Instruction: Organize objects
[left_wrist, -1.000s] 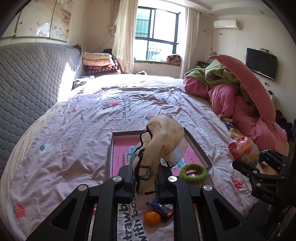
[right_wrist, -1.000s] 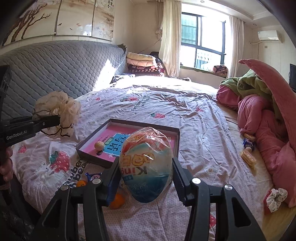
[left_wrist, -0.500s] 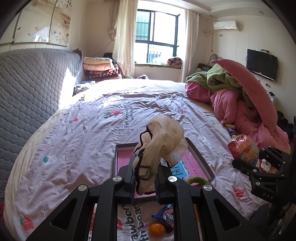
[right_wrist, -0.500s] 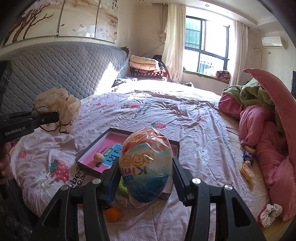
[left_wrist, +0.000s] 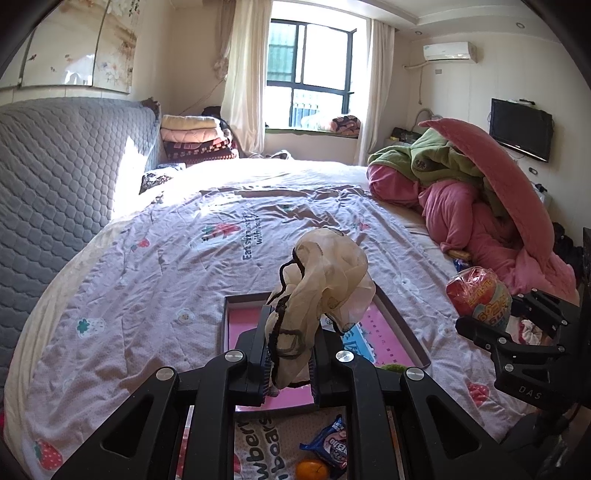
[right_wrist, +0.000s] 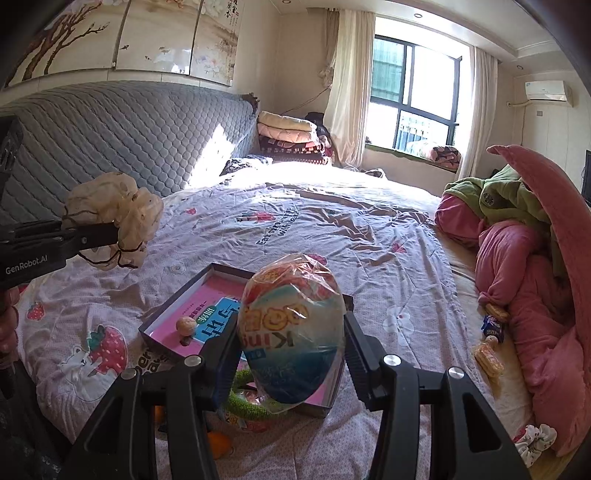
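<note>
In the left wrist view the left gripper (left_wrist: 289, 354) is clamped tight on a cream scrunchie (left_wrist: 321, 291) with dark edging, which stands up out of the narrow jaws above the bed (left_wrist: 147, 266). Just beyond it a shallow tray (left_wrist: 400, 325) with a pink floor lies on the bedspread. Near the bottom edge, between the gripper's arms, sit a blue snack packet (left_wrist: 330, 448) and an orange (left_wrist: 311, 469). To the right the right gripper (left_wrist: 517, 317) holds a wrapped toy egg (left_wrist: 478, 297) off the bed (a pink quilt (left_wrist: 491, 221) is heaped at the far right)

In the right wrist view the right gripper (right_wrist: 291, 343) is closed at middling width on the toy egg (right_wrist: 291, 328), its pads pressing both sides. Behind the egg lies the tray (right_wrist: 173, 306), with a walnut (right_wrist: 185, 325) on its floor. A green ring (right_wrist: 240, 398) shows under the egg at the tray's near edge. At the left the left gripper (right_wrist: 110, 232) holds the scrunchie (right_wrist: 118, 218) clear of the bed. A white scrunchie (right_wrist: 535, 437) lies at the near right
</note>
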